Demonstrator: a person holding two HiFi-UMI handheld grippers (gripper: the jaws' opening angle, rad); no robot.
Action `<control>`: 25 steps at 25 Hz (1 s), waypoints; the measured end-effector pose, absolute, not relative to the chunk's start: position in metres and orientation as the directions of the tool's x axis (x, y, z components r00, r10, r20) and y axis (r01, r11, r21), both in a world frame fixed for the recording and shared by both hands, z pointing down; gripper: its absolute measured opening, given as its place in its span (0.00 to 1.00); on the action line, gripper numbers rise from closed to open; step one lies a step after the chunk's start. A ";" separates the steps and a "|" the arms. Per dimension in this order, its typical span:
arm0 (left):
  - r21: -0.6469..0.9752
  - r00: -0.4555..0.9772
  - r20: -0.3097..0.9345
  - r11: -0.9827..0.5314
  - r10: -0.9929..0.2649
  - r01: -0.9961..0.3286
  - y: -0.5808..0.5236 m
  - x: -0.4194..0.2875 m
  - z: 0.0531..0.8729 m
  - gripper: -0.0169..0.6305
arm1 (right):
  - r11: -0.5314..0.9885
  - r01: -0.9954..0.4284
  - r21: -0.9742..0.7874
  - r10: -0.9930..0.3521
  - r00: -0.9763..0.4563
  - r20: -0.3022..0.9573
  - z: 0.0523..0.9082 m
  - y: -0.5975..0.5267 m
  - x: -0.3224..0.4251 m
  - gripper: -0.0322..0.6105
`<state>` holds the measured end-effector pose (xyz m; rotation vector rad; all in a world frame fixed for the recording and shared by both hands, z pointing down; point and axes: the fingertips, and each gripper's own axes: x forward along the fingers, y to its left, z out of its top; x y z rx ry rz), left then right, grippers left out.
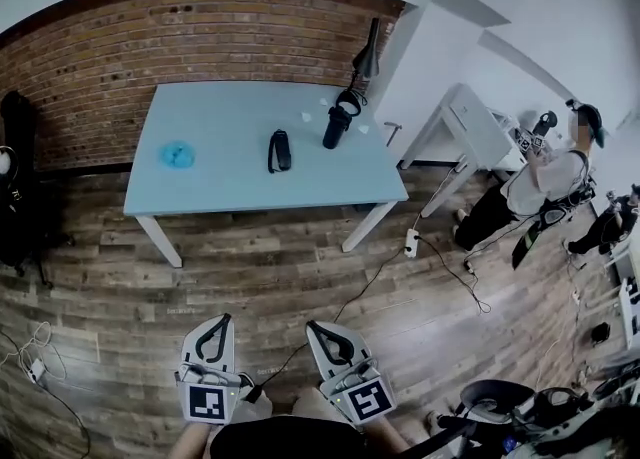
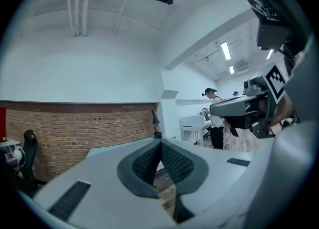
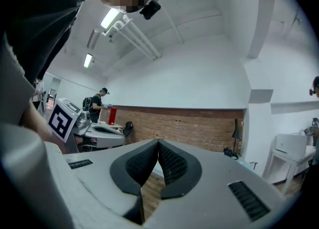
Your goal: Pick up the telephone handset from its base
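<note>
Far ahead in the head view stands a light blue table [image 1: 220, 187]. A flat black handset-like thing [image 1: 279, 150] lies at its middle. To its right stands an upright black piece [image 1: 337, 125], perhaps the base. My left gripper [image 1: 224, 321] and right gripper [image 1: 313, 327] hang side by side over the wooden floor, well short of the table. Both point toward it. In the left gripper view the left gripper [image 2: 160, 142] has its pads together with nothing between them. In the right gripper view the right gripper [image 3: 158, 142] is likewise shut and empty.
A small blue object [image 1: 177, 155] lies on the table's left part. A black lamp [image 1: 368, 52] stands at its far right corner. A power strip [image 1: 411, 242] and cables lie on the floor. At the right are a white desk [image 1: 470, 122] and a person [image 1: 545, 182]. A black chair [image 1: 15, 182] stands at the left.
</note>
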<state>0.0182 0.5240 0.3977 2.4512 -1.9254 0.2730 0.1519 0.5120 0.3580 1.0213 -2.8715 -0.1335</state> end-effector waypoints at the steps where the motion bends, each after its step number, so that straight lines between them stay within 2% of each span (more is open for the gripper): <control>1: -0.100 0.237 0.141 -0.252 -0.961 -0.962 0.515 0.012 0.398 0.06 | 0.775 -0.620 0.119 -0.629 -0.774 0.068 0.360 0.508 0.144 0.10; 5: -0.085 0.251 0.118 -0.262 -0.961 -0.961 0.481 -0.004 0.394 0.06 | 0.786 -0.608 0.115 -0.618 -0.781 0.094 0.369 0.479 0.125 0.10; 9: -0.083 0.227 0.170 -0.244 -0.959 -0.966 0.442 -0.010 0.406 0.06 | 0.803 -0.589 0.097 -0.596 -0.796 0.104 0.380 0.437 0.119 0.10; 12: -0.090 0.197 0.194 -0.217 -0.961 -0.972 0.399 -0.014 0.413 0.06 | 0.828 -0.549 0.116 -0.558 -0.827 0.066 0.383 0.393 0.108 0.10; 18: -0.128 0.176 0.223 -0.208 -0.959 -0.970 0.315 0.004 0.402 0.06 | 0.822 -0.568 -0.030 -0.565 -0.822 0.065 0.396 0.286 0.120 0.10; 25: -0.137 0.186 0.198 -0.215 -0.962 -0.967 0.242 0.029 0.390 0.06 | 0.800 -0.598 -0.059 -0.594 -0.802 0.063 0.401 0.185 0.140 0.10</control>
